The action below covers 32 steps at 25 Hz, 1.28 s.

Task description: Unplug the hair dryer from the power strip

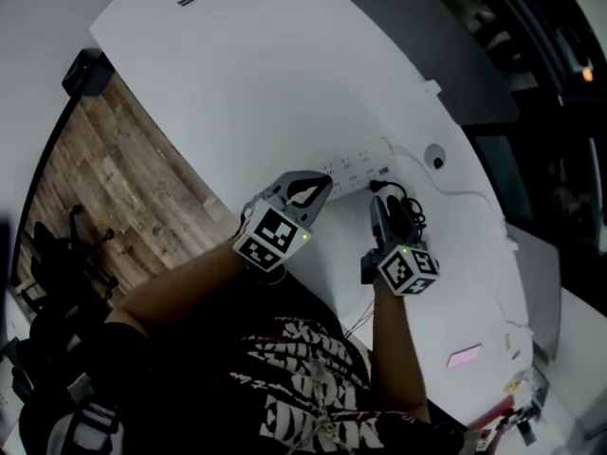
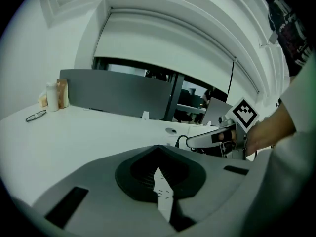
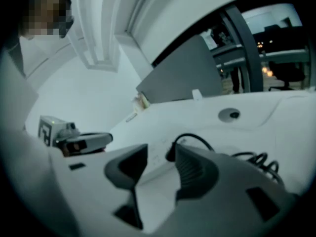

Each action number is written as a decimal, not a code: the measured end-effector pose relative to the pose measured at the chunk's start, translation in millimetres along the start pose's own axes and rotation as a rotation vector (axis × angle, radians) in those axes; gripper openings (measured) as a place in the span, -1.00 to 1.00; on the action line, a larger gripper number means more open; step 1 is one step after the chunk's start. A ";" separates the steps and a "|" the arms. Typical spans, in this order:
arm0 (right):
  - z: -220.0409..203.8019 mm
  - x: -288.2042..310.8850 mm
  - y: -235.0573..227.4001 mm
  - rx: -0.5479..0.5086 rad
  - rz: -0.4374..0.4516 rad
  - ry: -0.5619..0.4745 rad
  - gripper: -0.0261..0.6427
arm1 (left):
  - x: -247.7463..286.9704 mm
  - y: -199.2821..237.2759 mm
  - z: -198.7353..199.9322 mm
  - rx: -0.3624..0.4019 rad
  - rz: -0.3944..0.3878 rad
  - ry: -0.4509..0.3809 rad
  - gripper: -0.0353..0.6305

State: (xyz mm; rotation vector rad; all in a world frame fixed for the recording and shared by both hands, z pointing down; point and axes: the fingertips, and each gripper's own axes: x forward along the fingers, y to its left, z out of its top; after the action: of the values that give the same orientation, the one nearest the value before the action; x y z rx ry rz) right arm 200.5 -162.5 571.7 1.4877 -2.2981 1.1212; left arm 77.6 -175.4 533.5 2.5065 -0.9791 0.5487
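A white power strip (image 1: pixel 358 167) lies on the white table (image 1: pixel 247 83). A black plug (image 1: pixel 377 186) sits in its near right end, and its black cord (image 1: pixel 410 212) coils just to the right. My right gripper (image 1: pixel 379 205) is open close behind the plug. In the right gripper view the plug (image 3: pixel 171 152) stands by the tip of the right jaw, with bare table between the jaws. My left gripper (image 1: pixel 325 186) is shut and holds nothing, its tip near the strip's near edge. The hair dryer itself does not show.
A round cable grommet (image 1: pixel 435 157) sits beyond the cord. Glasses (image 2: pixel 35 115), a white bottle (image 2: pixel 52 97) and a brown packet (image 2: pixel 62 93) stand at the far end by a grey partition (image 2: pixel 113 98). A pink item (image 1: pixel 465 355) lies near the right edge. Wooden floor (image 1: pixel 114 188) lies left.
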 end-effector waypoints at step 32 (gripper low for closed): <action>16.4 62.3 11.1 0.111 0.180 -0.146 -0.67 | 68.6 -7.9 -54.4 -0.147 -0.157 0.164 -0.82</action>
State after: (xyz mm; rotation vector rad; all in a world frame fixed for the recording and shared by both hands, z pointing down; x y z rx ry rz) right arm 165.0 -215.2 587.2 1.4696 -2.5512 1.2434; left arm 118.1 -181.1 611.3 2.3416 -0.7274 0.5992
